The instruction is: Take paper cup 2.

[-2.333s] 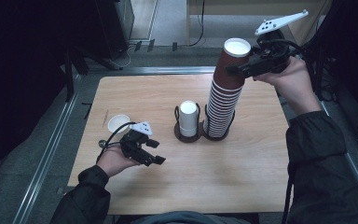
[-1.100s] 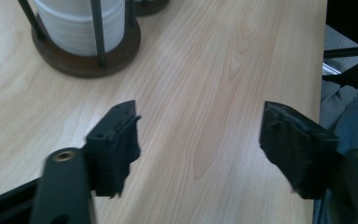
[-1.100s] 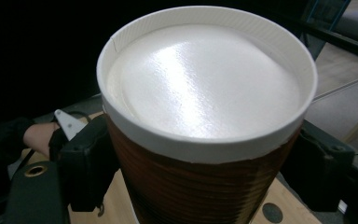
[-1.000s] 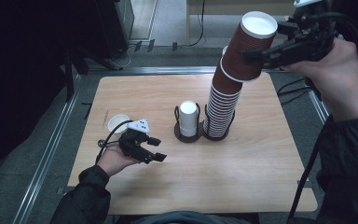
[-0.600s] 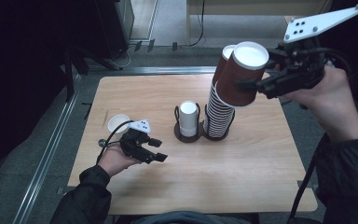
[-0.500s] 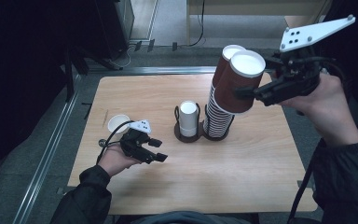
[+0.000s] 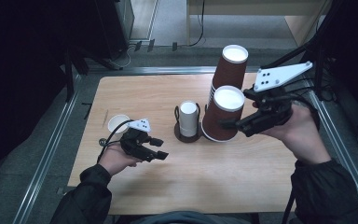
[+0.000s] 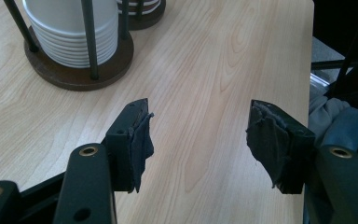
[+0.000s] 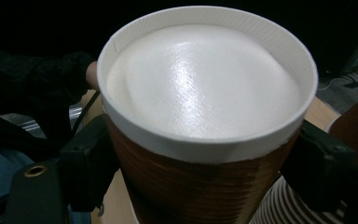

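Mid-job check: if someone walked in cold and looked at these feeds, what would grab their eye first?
The tall stack of brown cups at the table's far middle, upside down, stands out first. Just in front of it, the right gripper clamps one brown cup, bottom up, down near the tabletop. Beside the stack sits a rack of white lids; the left gripper rests open near the left front.

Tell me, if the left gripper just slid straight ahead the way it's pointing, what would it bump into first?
Probably nothing on the table. In its own view, the left gripper has open jaws aimed over bare table toward the edge; the holder of white lids sits off to one side. Depth beyond the edge is unclear.
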A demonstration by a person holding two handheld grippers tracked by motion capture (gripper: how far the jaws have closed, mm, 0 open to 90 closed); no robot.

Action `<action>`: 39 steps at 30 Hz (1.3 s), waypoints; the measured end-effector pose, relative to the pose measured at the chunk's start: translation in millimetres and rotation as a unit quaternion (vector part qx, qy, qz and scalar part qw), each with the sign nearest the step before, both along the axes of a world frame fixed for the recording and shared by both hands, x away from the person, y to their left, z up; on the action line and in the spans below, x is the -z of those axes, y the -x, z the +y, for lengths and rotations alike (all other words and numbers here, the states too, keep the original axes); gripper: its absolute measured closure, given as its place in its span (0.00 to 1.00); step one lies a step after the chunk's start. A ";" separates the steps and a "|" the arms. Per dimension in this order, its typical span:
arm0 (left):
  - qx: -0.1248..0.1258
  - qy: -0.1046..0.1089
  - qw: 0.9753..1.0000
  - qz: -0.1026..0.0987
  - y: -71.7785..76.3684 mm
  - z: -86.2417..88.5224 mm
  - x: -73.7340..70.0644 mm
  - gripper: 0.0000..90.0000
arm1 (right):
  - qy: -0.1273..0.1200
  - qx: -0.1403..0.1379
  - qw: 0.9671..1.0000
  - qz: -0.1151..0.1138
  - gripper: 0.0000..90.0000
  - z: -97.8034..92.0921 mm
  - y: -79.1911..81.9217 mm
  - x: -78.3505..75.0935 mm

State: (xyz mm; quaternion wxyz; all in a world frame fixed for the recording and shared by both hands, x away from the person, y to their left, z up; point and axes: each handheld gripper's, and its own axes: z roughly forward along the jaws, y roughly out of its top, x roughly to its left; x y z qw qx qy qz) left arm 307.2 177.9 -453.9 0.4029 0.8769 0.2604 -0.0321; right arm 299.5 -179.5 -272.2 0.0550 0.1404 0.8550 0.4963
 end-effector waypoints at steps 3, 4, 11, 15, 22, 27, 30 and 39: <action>0.004 -0.012 1.000 -0.005 -1.7 -0.6 0.4 0.43 | -0.001 -0.004 1.000 0.004 0.22 4.4 0.6 12.2; 0.007 -0.012 1.000 -0.005 -2.2 -0.7 0.6 0.43 | 0.001 -0.007 1.000 0.003 0.22 6.3 0.6 17.1; 0.009 -0.009 1.000 -0.010 -8.0 -0.3 -2.0 0.41 | 0.003 -0.013 1.000 0.017 0.22 13.3 -1.4 48.1; 0.007 -0.004 1.000 0.012 -14.0 -2.1 -0.6 0.36 | 0.006 -0.018 1.000 0.021 0.22 16.3 -2.5 67.0; 0.034 0.007 0.999 0.027 -17.2 -7.2 4.7 0.17 | 0.009 -0.026 0.999 0.032 0.22 22.1 -3.4 94.4; 0.035 -0.006 0.999 0.018 -14.2 -10.8 5.0 0.15 | 0.015 -0.030 0.999 0.039 0.22 27.1 -4.3 111.1; 0.037 -0.019 0.999 0.007 -11.7 -12.1 3.9 0.17 | 0.018 -0.032 0.998 0.044 0.22 29.4 -3.8 123.0; 0.027 -0.021 0.999 -0.009 -9.9 -9.9 1.8 0.18 | 0.020 -0.041 0.997 0.064 0.22 35.7 -8.6 155.5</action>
